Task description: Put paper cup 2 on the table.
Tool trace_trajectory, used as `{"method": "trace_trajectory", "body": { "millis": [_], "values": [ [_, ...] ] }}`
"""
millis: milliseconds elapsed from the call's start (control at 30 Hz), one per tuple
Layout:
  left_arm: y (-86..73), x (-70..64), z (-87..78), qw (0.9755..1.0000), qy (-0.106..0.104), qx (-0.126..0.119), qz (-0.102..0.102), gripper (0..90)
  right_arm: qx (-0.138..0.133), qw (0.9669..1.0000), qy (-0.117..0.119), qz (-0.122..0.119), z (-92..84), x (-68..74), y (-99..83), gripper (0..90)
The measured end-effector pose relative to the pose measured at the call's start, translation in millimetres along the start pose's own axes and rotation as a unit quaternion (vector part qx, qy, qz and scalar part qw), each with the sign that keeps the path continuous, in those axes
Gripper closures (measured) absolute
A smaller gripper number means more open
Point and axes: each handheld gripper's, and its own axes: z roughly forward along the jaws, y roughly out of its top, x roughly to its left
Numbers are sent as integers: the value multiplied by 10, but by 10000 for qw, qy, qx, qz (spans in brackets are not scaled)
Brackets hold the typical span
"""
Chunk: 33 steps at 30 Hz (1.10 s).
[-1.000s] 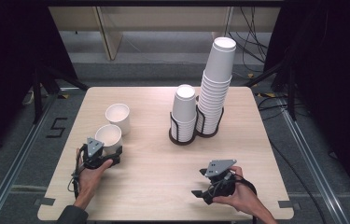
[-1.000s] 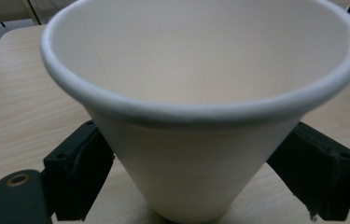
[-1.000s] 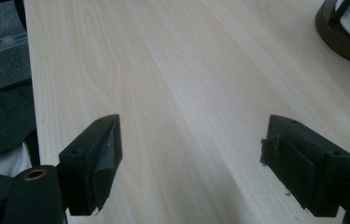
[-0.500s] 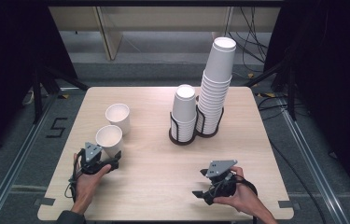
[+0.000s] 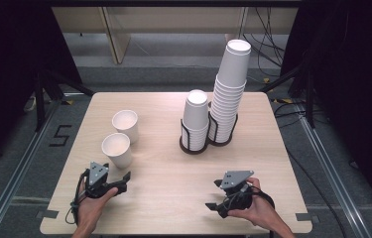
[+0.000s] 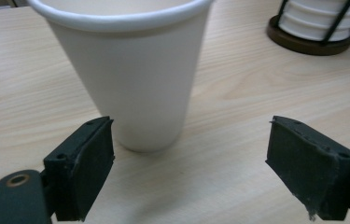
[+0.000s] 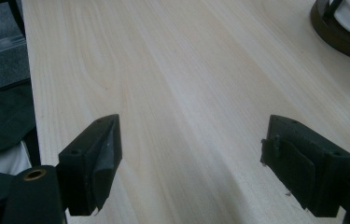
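Two white paper cups stand upright at the table's left: the nearer cup (image 5: 116, 149) and a farther cup (image 5: 125, 125). My left gripper (image 5: 120, 182) lies just in front of the nearer cup, apart from it, its jaws open and nothing between them. In the left gripper view that cup (image 6: 130, 79) stands just beyond the left gripper (image 6: 189, 163), off toward its left jaw. My right gripper (image 5: 214, 194) rests near the front right edge, open over bare wood. In the right gripper view the right gripper (image 7: 189, 163) has nothing but tabletop between its jaws.
A short stack of cups (image 5: 196, 119) and a tall stack (image 5: 228, 94) stand upside down in dark wire holders at the back middle of the wooden table (image 5: 163, 173). One holder base (image 7: 336, 32) lies far ahead of the right gripper. The table edge (image 7: 28, 84) is on that view's left.
My left gripper has drawn back toward the table's near edge, away from the nearer cup, which stays in place. The right gripper has not moved.
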Motion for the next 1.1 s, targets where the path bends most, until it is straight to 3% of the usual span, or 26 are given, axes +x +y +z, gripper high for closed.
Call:
{"method": "trace_trajectory", "body": {
  "millis": [33, 200, 233, 333, 400, 600, 800, 967, 1000, 1067, 1100],
  "values": [
    [-2, -23, -15, 10000, -71, -34, 35, 142, 13, 10000, 11, 90, -3, 8, -4, 203],
    [-21, -173, -110, 9996, -260, -82, 107, 142, -46, 10000, -42, 8, -9, -2, -15, 202],
    [-29, -193, -115, 9991, -376, -136, 154, 142, -54, 10000, -45, 0, -10, -2, -17, 202],
    [-47, -277, -165, 9987, -458, -96, 210, 142, -23, 9999, -32, 120, -14, 15, -29, 200],
    [-57, -322, -192, 9983, -522, -116, 244, 142, -38, 10000, -15, 74, -7, 16, -38, 199],
    [-84, -393, -261, 9970, -691, -235, 241, 142, -48, 9999, -6, 88, -22, 29, -62, 196],
    [-123, -457, -320, 9962, -791, -146, 332, 142, -74, 9999, -16, 95, -29, 33, -93, 190],
    [-148, -510, -336, 9938, -991, -232, 445, 142, -58, 9999, 5, 138, -42, 57, -115, 186],
    [-156, -534, -359, 9943, -975, -153, 409, 142, -74, 9999, 13, 110, -43, 56, -120, 184],
    [-167, -553, -350, 9919, -1145, -254, 491, 142, -112, 9999, 30, 110, -51, 64, -131, 175],
    [-170, -570, -375, 9923, -1118, -165, 505, 142, -146, 9998, 48, 95, -57, 70, -137, 172]
  ]
}}
